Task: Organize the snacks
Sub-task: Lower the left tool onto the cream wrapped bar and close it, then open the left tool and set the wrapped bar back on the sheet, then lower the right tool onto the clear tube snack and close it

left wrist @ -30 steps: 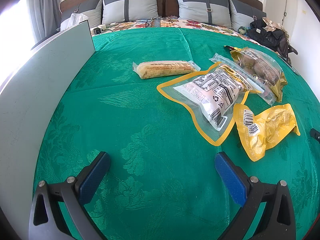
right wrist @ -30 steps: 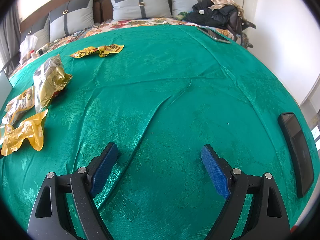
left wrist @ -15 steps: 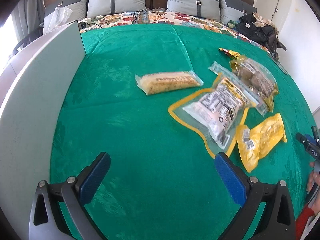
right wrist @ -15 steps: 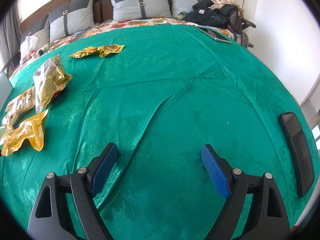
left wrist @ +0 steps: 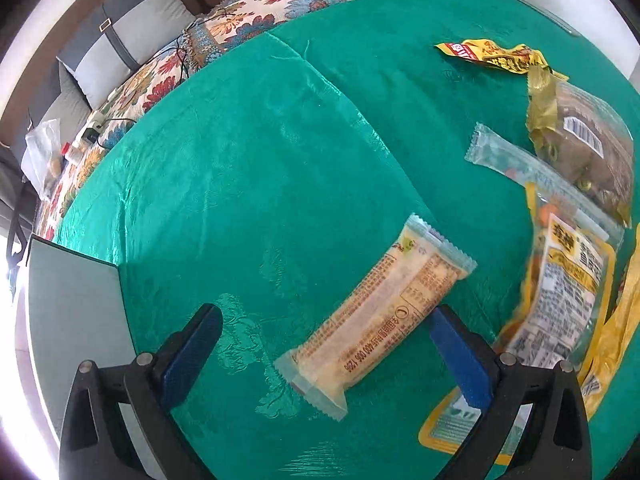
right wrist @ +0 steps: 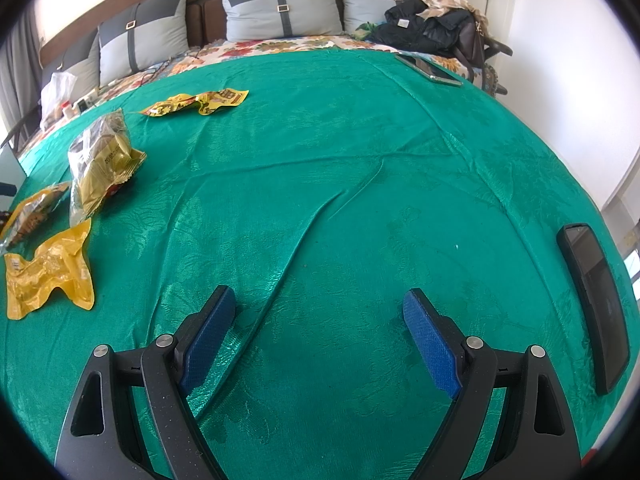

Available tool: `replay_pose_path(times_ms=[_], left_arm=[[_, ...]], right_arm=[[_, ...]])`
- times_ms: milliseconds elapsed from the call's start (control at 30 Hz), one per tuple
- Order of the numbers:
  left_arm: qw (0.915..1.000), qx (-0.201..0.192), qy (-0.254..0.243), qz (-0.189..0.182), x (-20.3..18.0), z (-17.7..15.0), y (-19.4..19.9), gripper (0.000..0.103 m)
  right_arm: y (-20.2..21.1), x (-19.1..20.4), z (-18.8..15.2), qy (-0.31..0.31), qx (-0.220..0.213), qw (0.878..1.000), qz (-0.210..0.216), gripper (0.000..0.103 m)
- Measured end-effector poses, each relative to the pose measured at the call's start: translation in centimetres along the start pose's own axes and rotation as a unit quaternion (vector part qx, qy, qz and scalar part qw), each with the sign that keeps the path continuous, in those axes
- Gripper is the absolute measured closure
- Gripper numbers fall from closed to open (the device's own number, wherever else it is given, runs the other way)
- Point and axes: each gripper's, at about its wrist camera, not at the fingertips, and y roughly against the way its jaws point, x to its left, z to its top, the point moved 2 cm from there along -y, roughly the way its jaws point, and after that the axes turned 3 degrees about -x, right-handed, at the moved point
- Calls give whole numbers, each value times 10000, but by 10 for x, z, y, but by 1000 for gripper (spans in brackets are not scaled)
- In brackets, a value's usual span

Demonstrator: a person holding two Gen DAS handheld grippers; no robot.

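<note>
A long pale snack bar in a clear wrapper [left wrist: 380, 316] lies slantwise on the green bed cover, between the wide-apart blue pads of my open left gripper [left wrist: 324, 320], nearer the right pad and untouched. To its right lie a yellow-edged clear pouch [left wrist: 560, 304], a clear sachet [left wrist: 508, 160], a brown-and-gold bag [left wrist: 588, 140] and a small yellow packet [left wrist: 492, 54]. My right gripper [right wrist: 316, 308] hovers open over bare cover. Far to its left sit a yellow pouch [right wrist: 48, 272], the gold bag [right wrist: 100, 168] and the small yellow packet [right wrist: 196, 104].
A grey flat box wall [left wrist: 76, 320] stands at the left of the left wrist view. A dark phone [right wrist: 596, 304] lies at the bed's right edge and a tablet [right wrist: 432, 70] near the pillows [right wrist: 280, 8]. Dark clothes [right wrist: 424, 28] are piled at the head.
My left gripper has swung over the bed towards the snacks and rolled, so the pale bar now lies between its pads. The right gripper has not moved.
</note>
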Motion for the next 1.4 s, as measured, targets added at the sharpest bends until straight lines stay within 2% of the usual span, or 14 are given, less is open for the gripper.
replay_pose_path(times_ms=[100, 133, 167, 233, 367, 633, 700, 733, 800, 833, 867, 967, 1033, 1400], left_arm=[[9964, 2, 697, -485, 6, 3, -6, 8], [9937, -111, 857, -713, 6, 1, -4, 22], [9939, -271, 862, -635, 5, 0, 1, 46], [9931, -356, 939, -603, 2, -2, 8, 76], [9883, -375, 1430, -383, 0, -27, 17, 77], [9708, -527, 2316, -339, -22, -139, 61, 77], [9681, -678, 2396, -263, -30, -159, 69, 77], [9662, -783, 2445, -209, -32, -165, 70, 71], [9635, -982, 2487, -132, -33, -172, 70, 40], [9645, -952, 2462, -15, -34, -173, 66, 11], [9660, -901, 2419, 128, -36, -175, 60, 2], [9634, -1315, 2324, 235, -34, -180, 59, 0], [9606, -1382, 2394, 292, -32, -181, 58, 0], [9604, -1383, 2400, 295, -27, -175, 55, 0]], right_arm=[[0, 0, 0, -1, 0, 10000, 1, 15], [0, 0, 0, -2, -1, 10000, 2, 15], [0, 0, 0, -3, 1, 10000, 2, 15], [-1, 0, 0, -3, -1, 10000, 3, 15], [-1, 0, 0, -2, 1, 10000, -1, 15], [-1, 0, 0, -4, 4, 10000, -4, 15], [-1, 0, 0, -3, 4, 10000, -4, 15], [-1, 0, 0, -3, 4, 10000, -3, 15], [-1, 0, 0, -5, 5, 10000, -4, 14], [-1, 0, 0, -7, 6, 10000, -3, 14], [-1, 0, 0, -13, 9, 10000, -1, 14], [-1, -1, 0, -27, 16, 10000, 0, 13], [-1, -1, 0, -40, 24, 10000, 2, 13], [-4, 1, 0, -26, 52, 9999, 92, 7]])
